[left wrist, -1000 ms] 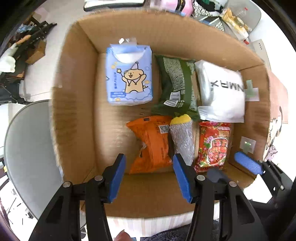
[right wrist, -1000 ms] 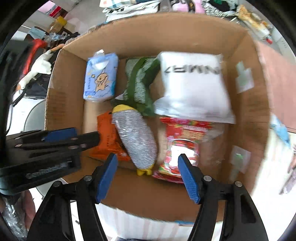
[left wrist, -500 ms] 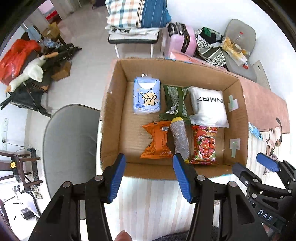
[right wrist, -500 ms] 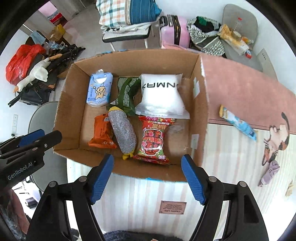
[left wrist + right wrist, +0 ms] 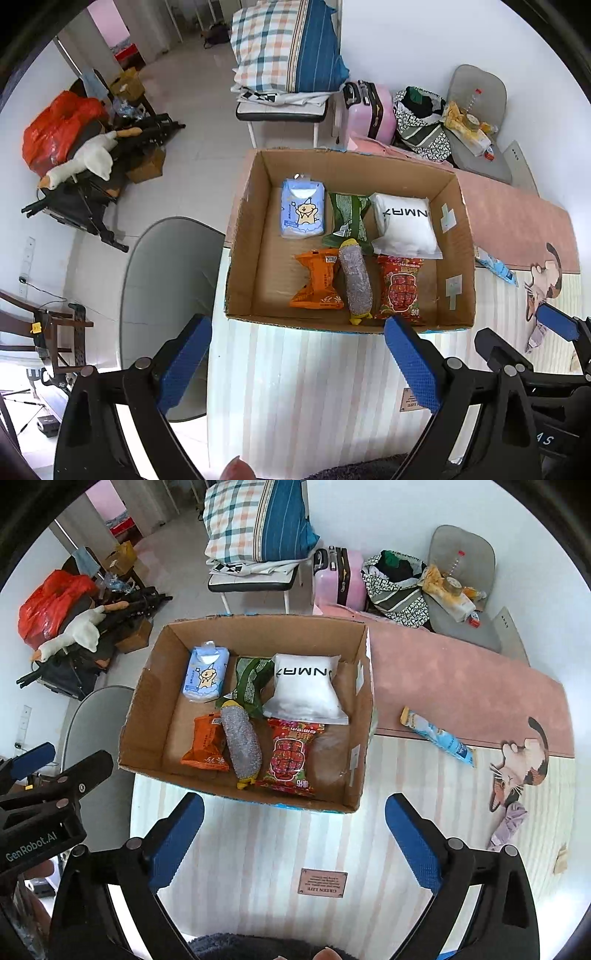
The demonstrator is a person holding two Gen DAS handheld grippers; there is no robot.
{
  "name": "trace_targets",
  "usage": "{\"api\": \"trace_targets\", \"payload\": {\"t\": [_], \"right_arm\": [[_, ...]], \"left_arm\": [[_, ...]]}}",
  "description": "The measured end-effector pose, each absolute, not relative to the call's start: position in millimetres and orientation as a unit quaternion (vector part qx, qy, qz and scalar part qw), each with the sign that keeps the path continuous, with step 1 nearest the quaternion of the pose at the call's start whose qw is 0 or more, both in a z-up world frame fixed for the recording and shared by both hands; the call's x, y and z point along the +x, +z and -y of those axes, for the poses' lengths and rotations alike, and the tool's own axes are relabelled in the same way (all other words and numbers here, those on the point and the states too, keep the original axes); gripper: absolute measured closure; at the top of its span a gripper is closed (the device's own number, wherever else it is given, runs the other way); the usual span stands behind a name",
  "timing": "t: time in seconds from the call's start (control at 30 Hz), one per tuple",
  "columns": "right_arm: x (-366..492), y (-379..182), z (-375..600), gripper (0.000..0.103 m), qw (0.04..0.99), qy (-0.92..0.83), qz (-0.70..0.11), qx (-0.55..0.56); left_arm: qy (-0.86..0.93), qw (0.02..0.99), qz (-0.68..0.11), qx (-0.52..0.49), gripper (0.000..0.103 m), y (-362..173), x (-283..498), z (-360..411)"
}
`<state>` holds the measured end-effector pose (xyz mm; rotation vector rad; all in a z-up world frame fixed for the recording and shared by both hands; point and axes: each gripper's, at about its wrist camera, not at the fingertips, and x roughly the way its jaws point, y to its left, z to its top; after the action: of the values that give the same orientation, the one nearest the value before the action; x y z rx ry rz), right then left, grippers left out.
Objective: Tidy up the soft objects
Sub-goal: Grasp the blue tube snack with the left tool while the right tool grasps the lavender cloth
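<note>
Left gripper (image 5: 297, 363) and right gripper (image 5: 295, 840) both held above the striped mat (image 5: 258, 849), jaws wide apart, clamped on nothing. Ahead of both, beyond the fingertips and untouched: open cardboard box (image 5: 147, 709) holding six soft packs. Back row: blue tissue pack (image 5: 303, 212), green bag (image 5: 349, 219), white pouch (image 5: 404, 225). Front row: orange packet (image 5: 317, 280), silver scrubber (image 5: 355, 282) beside it, red packet (image 5: 400, 288). Well right of the box, a light-blue wrapper (image 5: 437, 736) lying alone on the tabletop.
</note>
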<state>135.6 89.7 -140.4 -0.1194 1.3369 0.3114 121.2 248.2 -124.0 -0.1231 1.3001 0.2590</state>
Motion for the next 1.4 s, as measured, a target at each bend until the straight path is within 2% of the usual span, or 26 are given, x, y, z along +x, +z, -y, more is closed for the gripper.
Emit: {"api": "trace_targets", "payload": {"t": [0.37,0.6,0.77,0.93,1.03,1.07,1.2,1.4], "right_arm": [[130,-119,-55,0.003,0.777,0.171,-0.606,-0.01],[143,-139,54,0.003,0.778,0.095,-0.619,0.047],[153,-182,162,0.003,0.761,-0.005,-0.642,0.091],[162,-243,265,0.003,0.724,-0.094,-0.667,0.145],[170,-282,313,0.003,0.699,-0.123,-0.684,0.167],[173,-294,326,0.003,0.691,-0.13,-0.69,0.172],[184,-327,354,0.003,0.674,-0.142,-0.7,0.187],[198,-356,366,0.003,0.66,-0.139,-0.712,0.193]], "left_arm": [[0.123,0.806,-0.577,-0.05,0.007,-93,120,-213],[0.038,0.79,-0.607,-0.078,0.007,-112,164,-131],[-0.045,0.747,-0.655,-0.102,0.007,-156,212,-42],[-0.069,0.692,-0.709,-0.119,0.008,-226,264,39],[-0.056,0.652,-0.74,-0.155,0.014,-275,296,68],[-0.049,0.636,-0.751,-0.173,0.017,-293,306,75],[-0.01,0.606,-0.77,-0.2,0.017,-341,338,95],[0.042,0.597,-0.792,-0.122,0.017,-385,364,122]]}}
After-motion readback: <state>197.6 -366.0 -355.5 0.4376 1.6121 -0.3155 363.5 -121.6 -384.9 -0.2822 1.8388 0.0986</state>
